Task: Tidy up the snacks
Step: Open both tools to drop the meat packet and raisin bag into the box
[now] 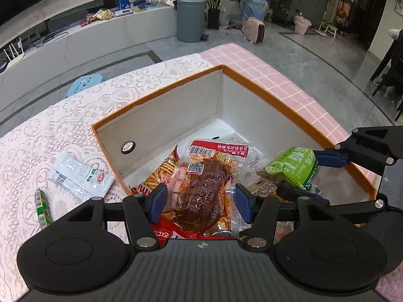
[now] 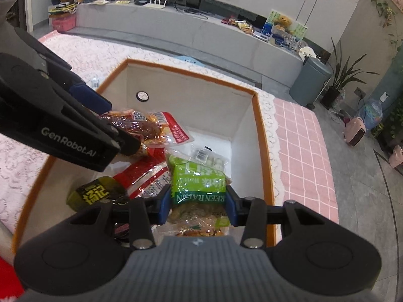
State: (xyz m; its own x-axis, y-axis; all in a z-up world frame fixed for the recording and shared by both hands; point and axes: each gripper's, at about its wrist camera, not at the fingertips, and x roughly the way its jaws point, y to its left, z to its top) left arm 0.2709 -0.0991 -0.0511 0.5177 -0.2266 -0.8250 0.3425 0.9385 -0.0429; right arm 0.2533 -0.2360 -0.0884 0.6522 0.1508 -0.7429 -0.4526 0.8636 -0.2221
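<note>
Snack packets point(image 1: 201, 176) lie in the box point(image 1: 161, 95); sachet point(image 1: 78, 173) beside it.

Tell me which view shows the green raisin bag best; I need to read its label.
Right wrist view: the green raisin bag sits centred between the right gripper jaws, lettering legible. The left wrist view shows it sideways, partly hidden.

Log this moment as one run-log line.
left gripper: shut on meat packet | right gripper: shut on raisin bag | both over box

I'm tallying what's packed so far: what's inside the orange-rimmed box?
Inside the orange-rimmed box: a braised meat pack, a green raisin bag, a red crinkly pack, a dark yellow-lettered packet and a clear small-sweets pack. Anything underneath them is covered.
</note>
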